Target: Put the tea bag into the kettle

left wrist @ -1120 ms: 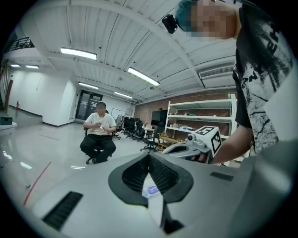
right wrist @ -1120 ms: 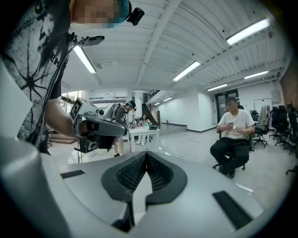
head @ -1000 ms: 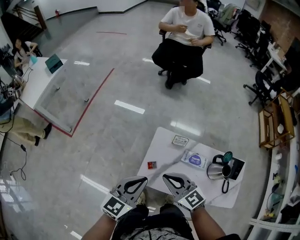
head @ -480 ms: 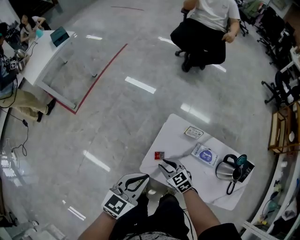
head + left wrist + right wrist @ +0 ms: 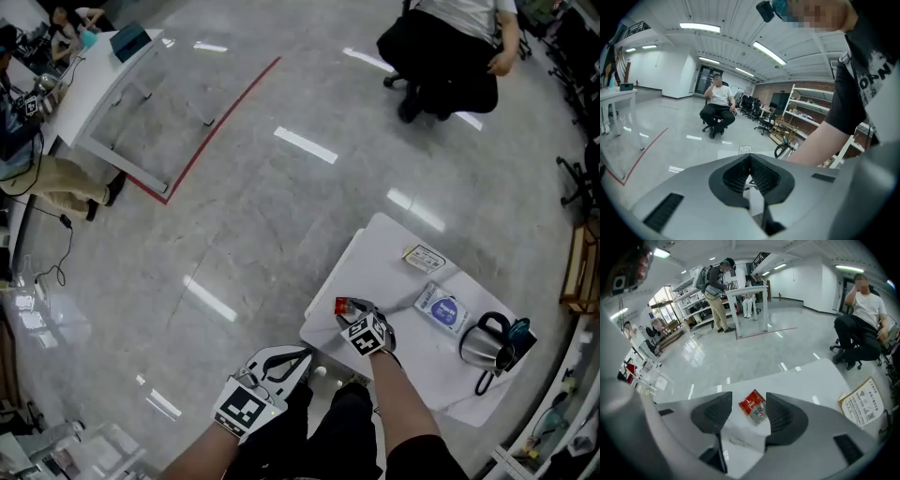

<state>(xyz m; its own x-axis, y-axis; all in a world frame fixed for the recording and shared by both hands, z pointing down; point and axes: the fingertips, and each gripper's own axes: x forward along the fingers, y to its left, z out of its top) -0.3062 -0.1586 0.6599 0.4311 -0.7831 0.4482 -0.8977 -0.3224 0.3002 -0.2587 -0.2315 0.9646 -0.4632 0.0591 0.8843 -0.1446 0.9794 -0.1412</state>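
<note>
- The tea bag [image 5: 753, 408], a red and silver sachet, is lying flat on the white table [image 5: 375, 258], near the table's edge at about 9 o'clock in the head view.
- The right gripper [image 5: 356, 314] is hanging just over it with its jaws opening. The sachet is sitting between the two pads, slightly toward the 1 o'clock side, and neither pad is pressing on it.
- The left gripper [image 5: 298, 354] is waiting off the table at about 7 o'clock from the sachet. Its jaws are closed tip to tip, with nothing between them.
- The steel kettle [image 5: 483, 342] is standing well apart from the sachet, at about 4 o'clock across the table. I cannot tell whether its lid is open.
- A blue packet [image 5: 441, 307] and a printed card [image 5: 424, 258] are lying between the sachet and the kettle.
- The step in hand looks like the pick-up, and nothing is gripped yet.
- To do it well, I would centre the jaws on the sachet, so both pads meet it evenly.
- The sachet is thin and flat, so the tips need to come right down to the tabletop before closing, or they may slide over it.
- Closing gently on an edge may lift it better than pinching straight down.
- Carrying it high should clear the packet on the way to the kettle.
</note>
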